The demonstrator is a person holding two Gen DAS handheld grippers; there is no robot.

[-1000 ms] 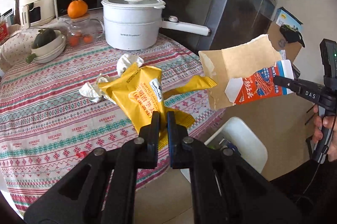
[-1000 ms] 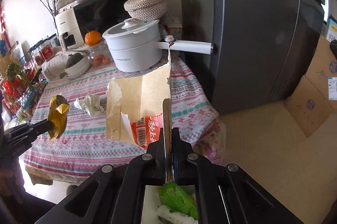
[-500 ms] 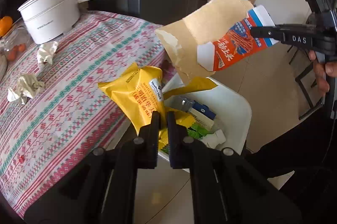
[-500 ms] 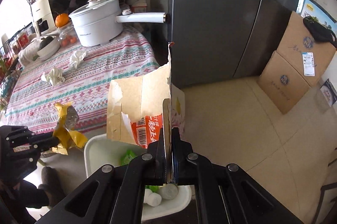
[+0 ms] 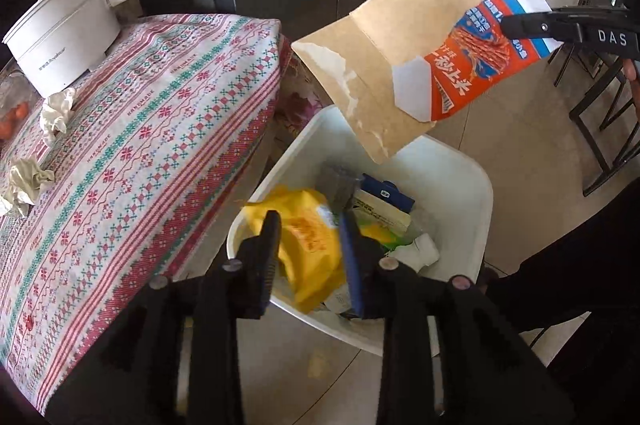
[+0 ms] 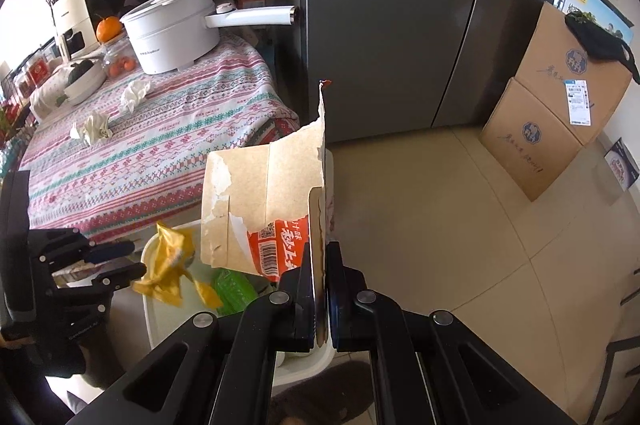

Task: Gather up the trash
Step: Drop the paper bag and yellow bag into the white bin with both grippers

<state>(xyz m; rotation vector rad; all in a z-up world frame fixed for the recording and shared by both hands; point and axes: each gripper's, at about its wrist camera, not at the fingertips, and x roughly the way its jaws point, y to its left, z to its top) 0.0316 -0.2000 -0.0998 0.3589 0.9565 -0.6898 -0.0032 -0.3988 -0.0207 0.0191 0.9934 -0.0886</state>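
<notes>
**Wrapper in the bin, carton clamped above it**

In the left wrist view, the left gripper (image 5: 310, 245) sits at the lower centre of the frame with its jaws spread apart and nothing between them. Just beyond the fingertips lies the yellow wrapper (image 5: 308, 245), blurred, inside the white bin (image 5: 460, 177) that fills the middle of the frame. Around the wrapper in the bin are a blue-and-white box (image 5: 384, 197), something green and other scraps too jumbled to tell apart.

Above the bin, in the upper right, hangs the torn carton (image 5: 404, 65), brown inside and orange and blue outside. The right gripper (image 5: 520, 25) reaches in from the right edge and pinches the carton's printed end.

In the right wrist view, the right gripper (image 6: 319, 265) is at the lower centre, jaws pressed together on the carton (image 6: 264, 209), which stands up edge-on from the fingertips. The bin (image 6: 160, 321) is partly hidden below and behind the carton; the wrapper (image 6: 172, 265) shows in it at lower left, beside a green packet (image 6: 232, 289). The left gripper (image 6: 128, 259) is at the left edge, jaws parted, tips near the wrapper.

On the table (image 5: 140, 145), left of the bin, lie two crumpled tissues (image 5: 56, 109) near the left edge, and a white pot (image 5: 60, 33) stands in the upper left.
</notes>
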